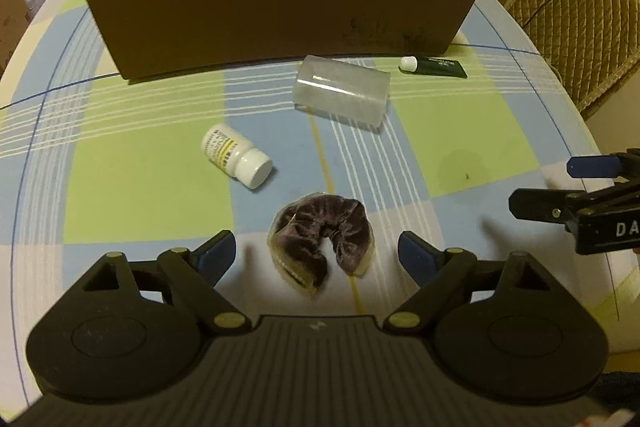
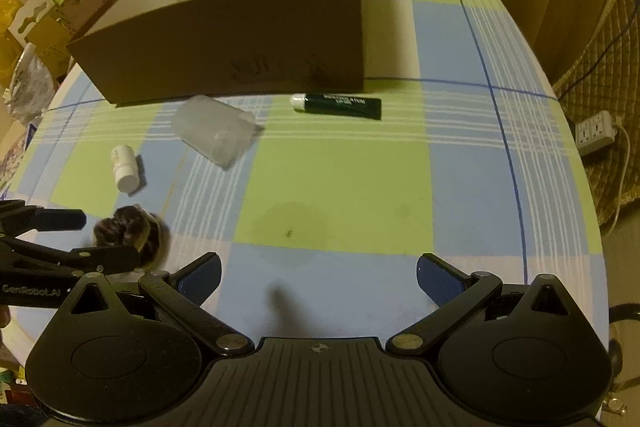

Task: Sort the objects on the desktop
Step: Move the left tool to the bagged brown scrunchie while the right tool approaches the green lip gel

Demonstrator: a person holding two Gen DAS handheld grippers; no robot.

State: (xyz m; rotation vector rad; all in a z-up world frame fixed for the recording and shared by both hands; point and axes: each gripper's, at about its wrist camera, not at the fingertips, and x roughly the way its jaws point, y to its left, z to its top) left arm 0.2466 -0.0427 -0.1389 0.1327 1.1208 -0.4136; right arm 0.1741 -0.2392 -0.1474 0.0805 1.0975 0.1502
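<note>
A dark purple velvet scrunchie (image 1: 322, 241), curled with its gap facing near, is seen on the checked surface (image 1: 140, 163) between the spread fingers of the left gripper (image 1: 318, 253), untouched. The right gripper (image 2: 318, 277) is held released over bare cloth.

1. Left black plastic two-finger gripper (image 1: 316, 253): blue pads on the fingertips (image 1: 218, 251), brass-coloured pivot screws, ribbed grey centre plate.
2. Right black plastic two-finger gripper (image 2: 318, 277): the same build, with white lettering at 3 o'clock in the left view.
</note>
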